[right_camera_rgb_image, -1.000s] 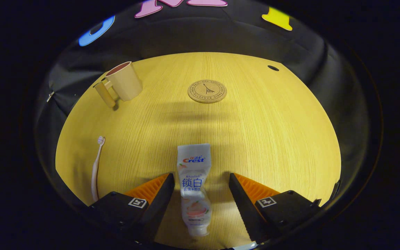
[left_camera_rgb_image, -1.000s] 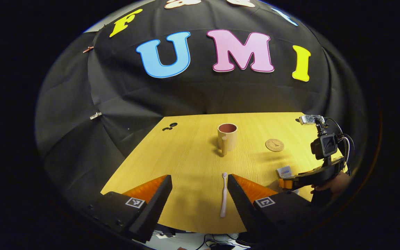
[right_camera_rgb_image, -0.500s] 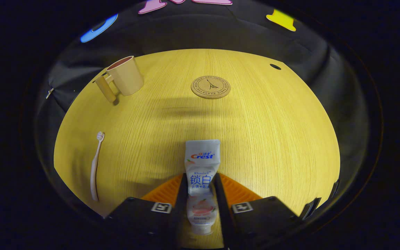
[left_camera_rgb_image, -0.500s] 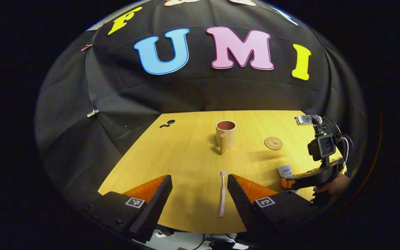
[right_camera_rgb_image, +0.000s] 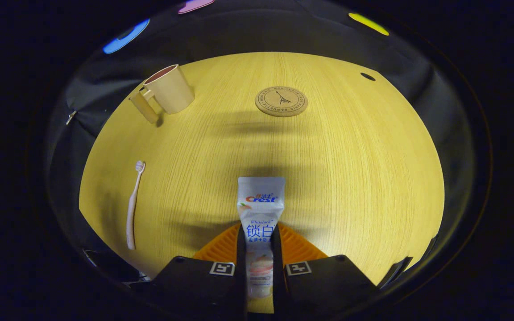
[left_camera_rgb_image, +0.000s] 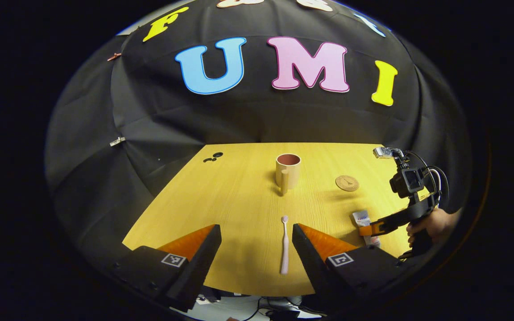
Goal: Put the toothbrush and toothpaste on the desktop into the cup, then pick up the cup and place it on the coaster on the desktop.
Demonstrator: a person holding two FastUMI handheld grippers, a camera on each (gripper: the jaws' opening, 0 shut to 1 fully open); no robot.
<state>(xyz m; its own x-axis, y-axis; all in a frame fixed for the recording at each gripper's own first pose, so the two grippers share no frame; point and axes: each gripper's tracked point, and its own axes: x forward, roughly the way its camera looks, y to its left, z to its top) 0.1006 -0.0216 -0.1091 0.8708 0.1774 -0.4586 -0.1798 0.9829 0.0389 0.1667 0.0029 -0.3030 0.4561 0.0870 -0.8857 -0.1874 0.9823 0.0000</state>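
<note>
A white toothpaste tube (right_camera_rgb_image: 260,209) is pinched between both fingers of my right gripper (right_camera_rgb_image: 259,243), lifted a little off the wooden desktop (right_camera_rgb_image: 350,169). The left gripper view shows that same right gripper (left_camera_rgb_image: 375,228) with the tube (left_camera_rgb_image: 362,218) at the right, held by a hand (left_camera_rgb_image: 433,223). A pale pink toothbrush (left_camera_rgb_image: 284,244) lies on the desktop just inside the right finger of my left gripper (left_camera_rgb_image: 254,249), which stands open above the near edge. The beige cup (left_camera_rgb_image: 288,170) with its handle facing me stands upright mid-table. A round cork coaster (left_camera_rgb_image: 346,183) lies to its right.
In the right gripper view the cup (right_camera_rgb_image: 167,89) is far left, the coaster (right_camera_rgb_image: 281,101) straight ahead and the toothbrush (right_camera_rgb_image: 133,205) at the left. Small dark holes (left_camera_rgb_image: 212,157) mark the far left of the desktop. Black cloth walls surround the table.
My right gripper closed on the toothpaste tube and has lifted it slightly. My left gripper drew back a little and stayed open; the toothbrush and cup have not moved.
</note>
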